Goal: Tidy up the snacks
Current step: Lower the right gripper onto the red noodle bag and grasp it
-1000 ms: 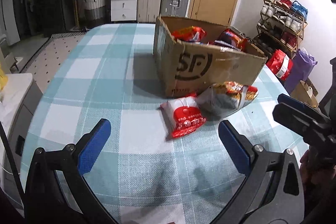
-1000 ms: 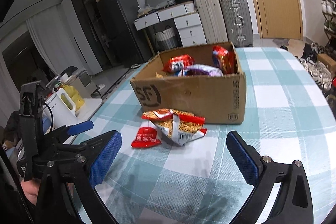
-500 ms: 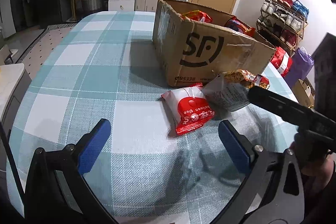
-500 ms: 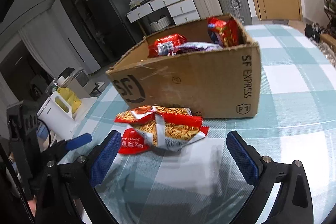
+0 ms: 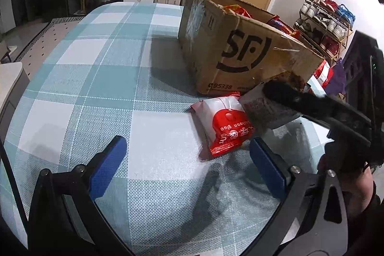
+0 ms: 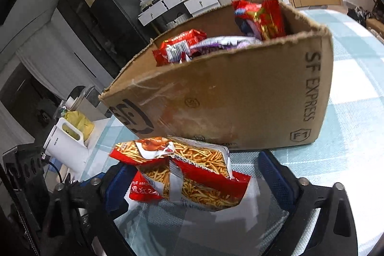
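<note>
The right gripper is wide open around the noodle snack bag, not squeezing yet. The bag lies at 6 o'clock from the cardboard box. Next I think it must pinch. The left gripper waits, open and empty.
</note>
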Demonstrator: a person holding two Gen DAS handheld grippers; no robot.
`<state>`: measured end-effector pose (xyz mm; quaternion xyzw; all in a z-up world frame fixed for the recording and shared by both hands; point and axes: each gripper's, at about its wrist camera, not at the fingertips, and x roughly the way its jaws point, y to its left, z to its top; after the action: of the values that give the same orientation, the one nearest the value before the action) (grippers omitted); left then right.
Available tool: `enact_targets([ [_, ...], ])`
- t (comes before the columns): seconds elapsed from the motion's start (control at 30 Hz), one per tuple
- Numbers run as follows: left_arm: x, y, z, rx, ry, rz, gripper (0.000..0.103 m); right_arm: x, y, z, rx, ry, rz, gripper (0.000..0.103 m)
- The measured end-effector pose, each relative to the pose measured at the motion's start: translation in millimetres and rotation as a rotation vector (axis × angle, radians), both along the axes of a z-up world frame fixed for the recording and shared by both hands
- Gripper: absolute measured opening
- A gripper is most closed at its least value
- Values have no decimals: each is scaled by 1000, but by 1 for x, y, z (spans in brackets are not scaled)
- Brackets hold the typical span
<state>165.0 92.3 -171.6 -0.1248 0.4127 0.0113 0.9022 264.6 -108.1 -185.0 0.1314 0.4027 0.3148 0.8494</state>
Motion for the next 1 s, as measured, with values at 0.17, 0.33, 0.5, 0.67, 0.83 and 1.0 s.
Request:
enact_targets([
  [0.17, 3, 5, -2, -4, 4, 10, 102, 6, 1, -10, 26, 47, 26, 56],
  [0.33, -3, 3, 0, -3, 5, 14, 102, 2, -9, -13, 71, 63, 7, 53],
  [0.5, -9, -1, 5, 10, -2, 13, 102, -10, -14, -8, 86, 46, 4, 52],
  [0.67, -14, -5, 10, 21, -2, 10, 102, -24, -21, 0, 91, 19, 4, 52],
  [0.83, -15, -11, 13, 25, 6, 6, 102, -37, -33, 8, 98, -3, 2, 52],
  [1.0, -13, -16, 15, 30, 17, 6, 102, -44, -52, 11, 108, -13, -12, 52],
])
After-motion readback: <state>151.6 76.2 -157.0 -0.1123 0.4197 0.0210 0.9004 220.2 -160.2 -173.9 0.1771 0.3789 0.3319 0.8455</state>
